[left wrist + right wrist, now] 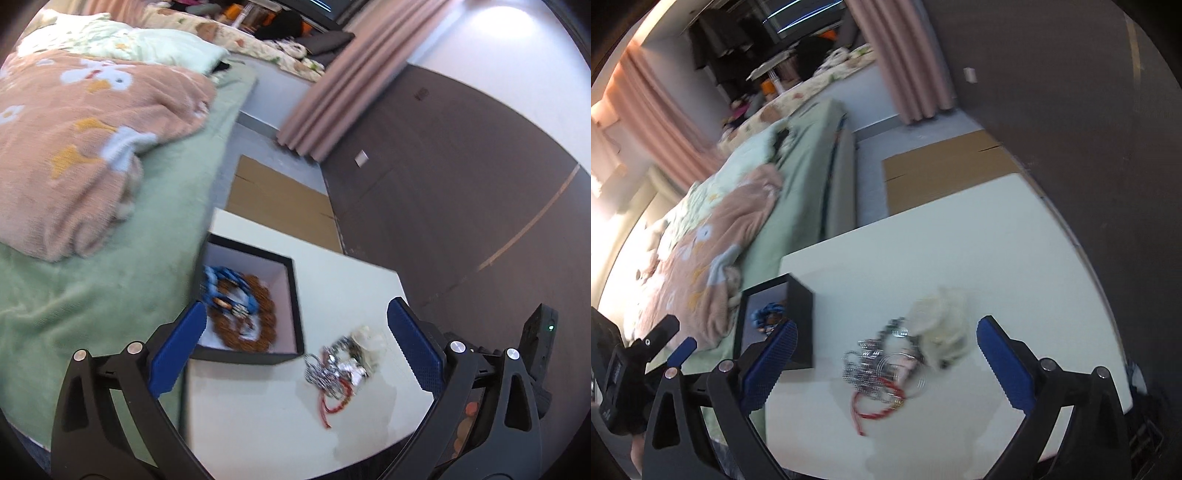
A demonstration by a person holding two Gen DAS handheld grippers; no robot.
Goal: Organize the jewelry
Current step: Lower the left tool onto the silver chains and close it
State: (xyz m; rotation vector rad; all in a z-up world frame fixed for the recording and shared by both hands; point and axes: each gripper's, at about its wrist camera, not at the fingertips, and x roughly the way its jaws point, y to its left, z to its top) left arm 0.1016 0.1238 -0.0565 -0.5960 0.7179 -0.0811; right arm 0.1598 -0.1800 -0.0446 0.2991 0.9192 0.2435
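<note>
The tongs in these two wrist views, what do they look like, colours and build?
Both pairs match. The left tongs and right tongs have matte black plastic arms with cut-out slots and round silver pivot pins. Each finger ends in a blue, dimpled rubbery pad. The right tongs' black body carries a small green light. No cables or sleeves show.

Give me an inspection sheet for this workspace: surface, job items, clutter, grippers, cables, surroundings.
Surface: white table, bare around the items.
Job's things: black box holding brown beads and blue beads; tangled pile of silver chains, red cord and a whitish piece loose on the table.
Clutter: nothing seen.
Grippers: left gripper and right gripper both open, empty.
Cables: nothing seen.
Surroundings: bed beside the table, cardboard on the floor.
</note>
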